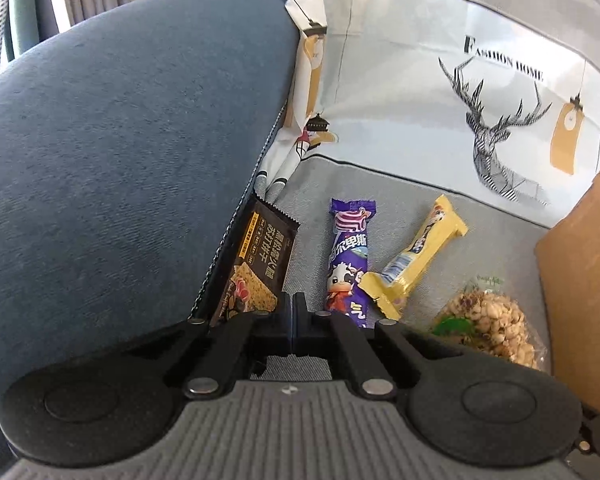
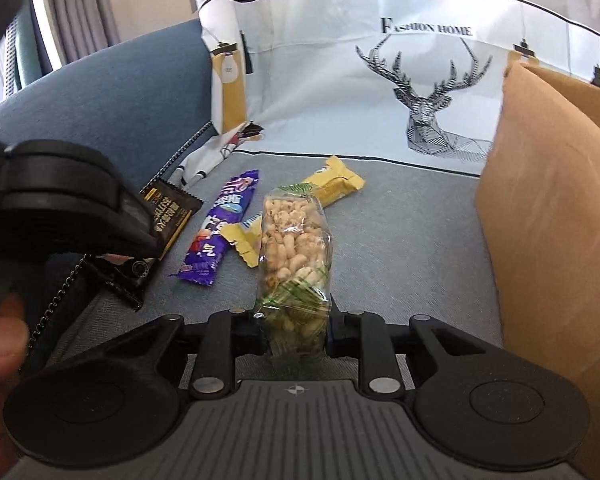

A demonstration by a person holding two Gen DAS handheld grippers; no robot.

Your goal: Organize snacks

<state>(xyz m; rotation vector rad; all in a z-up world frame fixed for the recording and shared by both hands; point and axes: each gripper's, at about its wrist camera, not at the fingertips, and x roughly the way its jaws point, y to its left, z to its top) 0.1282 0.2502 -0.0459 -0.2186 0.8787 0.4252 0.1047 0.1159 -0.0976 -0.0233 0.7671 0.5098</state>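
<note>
The clear bag of puffed snacks (image 2: 294, 248) lies on the grey seat cover (image 2: 400, 248) with its near end between the fingers of our right gripper (image 2: 296, 330), which we have clamped on it at both sides. Just left of it the yellow wrapper (image 2: 332, 184) lies slantwise, one end under the bag's far part and the other touching the purple candy wrapper (image 2: 220, 224). Further left, against the edge of the blue cushion (image 1: 120, 140), lies the dark cracker packet (image 1: 256, 256). Our left gripper (image 1: 292, 320) has its fingers pressed flat together, tips just at the packet's near corner; whether a sliver of foil is caught between them we cannot tell. Behind the snacks a white cloth printed with a stag (image 2: 432, 112) hangs down the backrest, and a brown cardboard box (image 2: 548, 208) stands at the right. Part of a hand (image 2: 0, 344) shows at the lower left of the right wrist view.
</note>
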